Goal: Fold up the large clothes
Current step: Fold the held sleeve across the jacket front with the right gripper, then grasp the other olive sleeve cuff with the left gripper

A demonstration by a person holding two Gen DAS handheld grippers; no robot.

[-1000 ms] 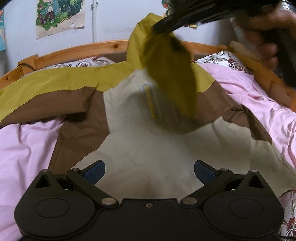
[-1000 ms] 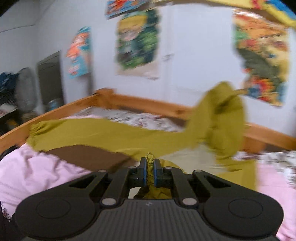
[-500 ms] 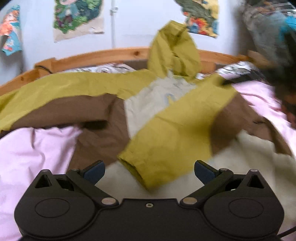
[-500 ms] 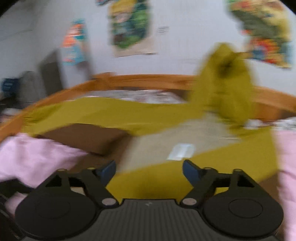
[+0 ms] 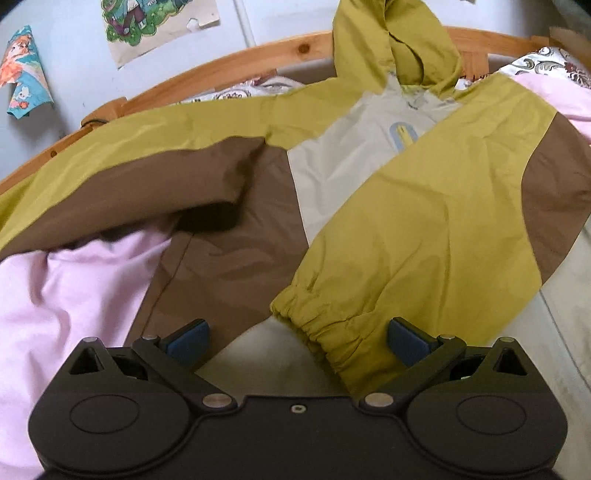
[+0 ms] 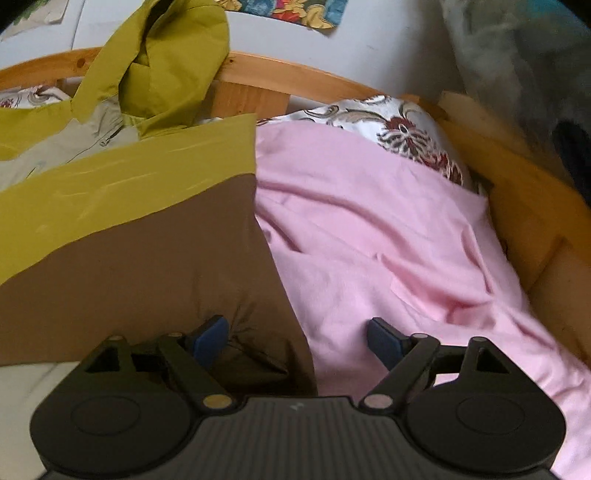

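A large olive, brown and cream hooded jacket (image 5: 343,177) lies spread on a bed. Its right sleeve (image 5: 413,236) is folded diagonally across the cream front, with the elastic cuff (image 5: 317,325) near me. The left sleeve (image 5: 129,166) stretches out to the left. The hood (image 5: 399,40) leans on the headboard. My left gripper (image 5: 297,338) is open and empty, just above the cuff. My right gripper (image 6: 297,338) is open and empty over the jacket's right edge (image 6: 155,258), where brown fabric meets the pink sheet.
A pink sheet (image 6: 388,240) covers the bed. A floral pillow (image 6: 406,136) lies at the head. A curved wooden bed frame (image 5: 207,77) runs behind and along the right side (image 6: 535,192). Posters (image 5: 155,26) hang on the wall.
The right gripper carried the right sleeve across the jacket, opened and let it go, then swung right to the jacket's edge. The sleeve now lies folded on the front.
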